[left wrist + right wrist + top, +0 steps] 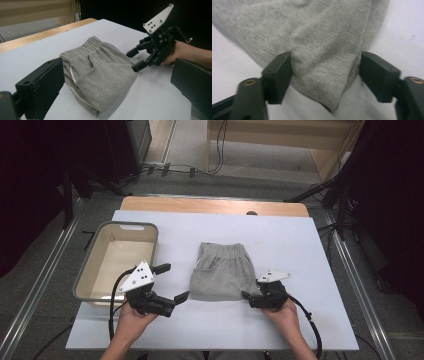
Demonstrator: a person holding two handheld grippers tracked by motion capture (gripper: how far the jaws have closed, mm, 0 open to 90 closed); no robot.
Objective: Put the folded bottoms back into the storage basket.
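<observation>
Folded grey shorts [221, 272] lie in the middle of the desk [300, 245], waistband toward the far edge, long axis running away from the person. The right claw [248, 296] sits at the near right corner of the shorts, so it is much the nearer; in the right gripper view that corner [329, 82] lies between the two jaws, which stand partly open on either side of the cloth without yet pinching it. The left claw [172, 282] waits just left of the shorts, between them and the tub [125, 227], jaws wide apart and holding nothing, pointed at the near left edge of the cloth. The next move likely turns on the right jaws clamping that corner.
</observation>
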